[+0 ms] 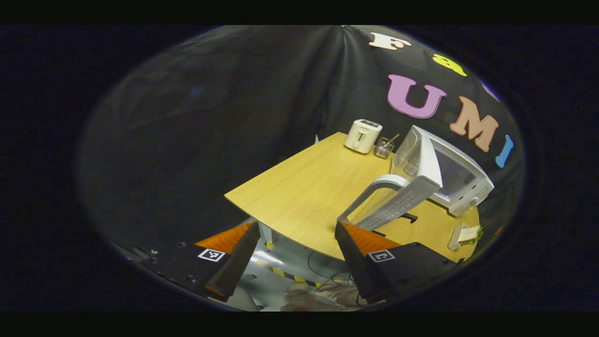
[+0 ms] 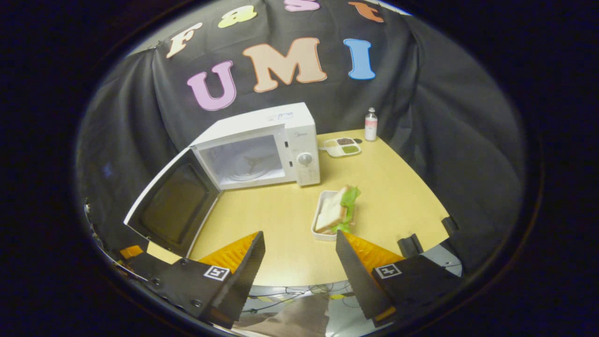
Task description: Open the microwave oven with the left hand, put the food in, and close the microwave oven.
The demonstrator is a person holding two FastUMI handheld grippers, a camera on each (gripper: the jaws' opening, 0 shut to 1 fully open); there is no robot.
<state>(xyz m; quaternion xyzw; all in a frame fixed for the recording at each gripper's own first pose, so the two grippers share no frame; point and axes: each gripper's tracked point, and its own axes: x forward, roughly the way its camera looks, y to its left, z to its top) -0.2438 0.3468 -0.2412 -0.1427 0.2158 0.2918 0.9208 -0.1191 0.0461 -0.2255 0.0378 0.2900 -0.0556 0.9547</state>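
Your left tongs [image 1: 297, 255] stand wide apart and hold nothing; they hang off the near edge of the counter [image 1: 299, 187], with floor and cables showing between the fingers. The right-hand finger sits just below the curved handle [image 1: 369, 194] of the microwave door [image 1: 398, 201], close to it but apart from it. The door stands swung open, edge-on to this view.

Your right tongs [image 2: 299, 255] are likewise spread wide and empty, poised over the front edge of the counter. Just beyond the right-hand finger lies the sandwich [image 2: 338, 209], bread with green lettuce, in a shallow white tray [image 2: 317, 223]. It rests on the counter in front of the microwave [image 2: 262, 147], off its control-panel corner, and has not gone inside.

The microwave cavity is open and lit, with the turntable visible inside. Its door hangs out toward the left of the right gripper view.

Behind the microwave on its right, a divided dish [image 2: 343, 146] holds dark and green contents, and a small bottle [image 2: 370, 124] stands upright beside it. In the left gripper view, a white toaster [image 1: 362, 135] stands at the far corner, with a small wire holder [image 1: 384, 147] next to it; its contents are too small to tell, possibly a utensil.
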